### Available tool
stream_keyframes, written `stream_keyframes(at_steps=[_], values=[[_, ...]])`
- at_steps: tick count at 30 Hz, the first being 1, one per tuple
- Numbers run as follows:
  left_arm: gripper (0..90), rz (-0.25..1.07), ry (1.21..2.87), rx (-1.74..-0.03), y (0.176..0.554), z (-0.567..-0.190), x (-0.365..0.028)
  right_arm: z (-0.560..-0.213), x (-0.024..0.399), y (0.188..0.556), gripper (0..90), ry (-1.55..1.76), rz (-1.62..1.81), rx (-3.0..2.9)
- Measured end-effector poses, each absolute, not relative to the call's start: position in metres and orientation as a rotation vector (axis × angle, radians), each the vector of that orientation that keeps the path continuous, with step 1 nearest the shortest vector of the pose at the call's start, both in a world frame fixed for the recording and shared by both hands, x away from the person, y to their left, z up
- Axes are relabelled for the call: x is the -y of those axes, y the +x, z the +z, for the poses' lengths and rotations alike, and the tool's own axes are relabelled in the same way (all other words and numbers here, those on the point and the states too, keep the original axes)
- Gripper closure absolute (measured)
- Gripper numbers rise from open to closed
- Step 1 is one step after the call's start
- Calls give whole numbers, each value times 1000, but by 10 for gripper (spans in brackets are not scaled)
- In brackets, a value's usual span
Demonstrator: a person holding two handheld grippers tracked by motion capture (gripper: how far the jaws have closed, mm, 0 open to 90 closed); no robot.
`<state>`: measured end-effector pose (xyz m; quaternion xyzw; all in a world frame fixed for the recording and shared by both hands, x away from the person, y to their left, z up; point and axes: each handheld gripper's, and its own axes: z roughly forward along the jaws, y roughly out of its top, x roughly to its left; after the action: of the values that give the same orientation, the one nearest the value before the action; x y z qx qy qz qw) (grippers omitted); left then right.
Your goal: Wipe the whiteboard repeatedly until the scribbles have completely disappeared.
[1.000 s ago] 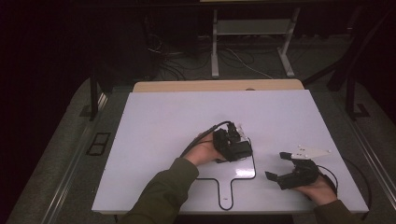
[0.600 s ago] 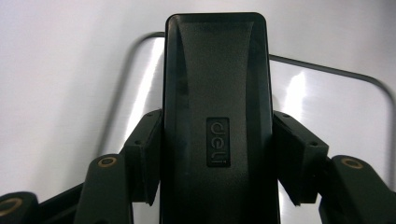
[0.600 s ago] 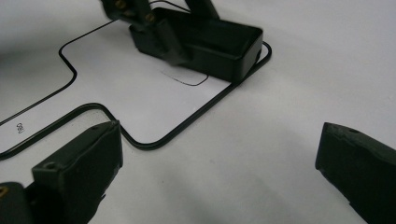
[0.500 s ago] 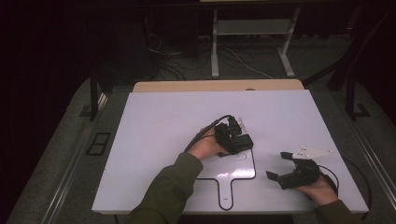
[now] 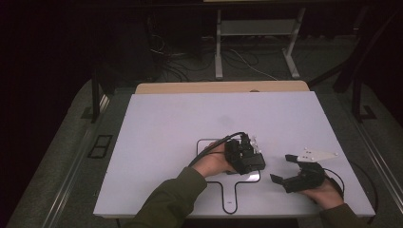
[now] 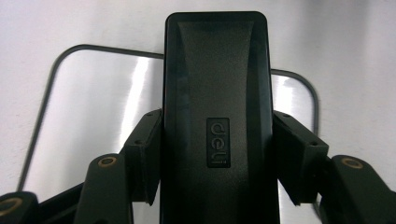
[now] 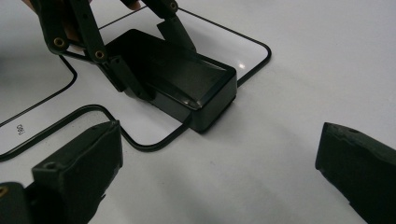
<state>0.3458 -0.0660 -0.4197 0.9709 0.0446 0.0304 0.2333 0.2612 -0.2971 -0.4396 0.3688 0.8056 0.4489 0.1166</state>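
The left gripper (image 5: 252, 159), low and right of centre in the high view, had its jaws clamped on the long sides of a black box (image 6: 217, 116); the box lay on the white table (image 5: 190, 123), over a black outline (image 7: 254, 65); the right gripper (image 5: 284, 168), lower right, stood with its jaws wide apart, holding nothing

1. The worktop (image 5: 171, 128) is a white rectangular board; a pale wooden edge (image 5: 190, 87) shows along its far side.
2. A black outline (image 5: 231, 190) with rounded corners and a short stem toward the near edge is drawn on its near middle part.
3. A black box (image 7: 177, 77) with a small logo rests flat on the worktop, partly inside that outline.
4. The person's right hand (image 5: 328, 192) rests near the near right corner.
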Motion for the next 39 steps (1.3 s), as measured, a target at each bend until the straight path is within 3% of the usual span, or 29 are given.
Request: stream_keyframes(at_steps=[2,16,29,39], values=[[388,47,2660,-147,349,-420,65,-440,297,261,0,1079,1313,-2359],[389,120,2628,-323,402,-422,69,-440,300,262,0,1084,1319,-2356],[389,103,2656,-158,358,-421,77,-439,299,261,0,1091,1321,-2354],[389,104,2628,-269,391,-423,74,-439,300,262,0,1083,1320,-2351]])
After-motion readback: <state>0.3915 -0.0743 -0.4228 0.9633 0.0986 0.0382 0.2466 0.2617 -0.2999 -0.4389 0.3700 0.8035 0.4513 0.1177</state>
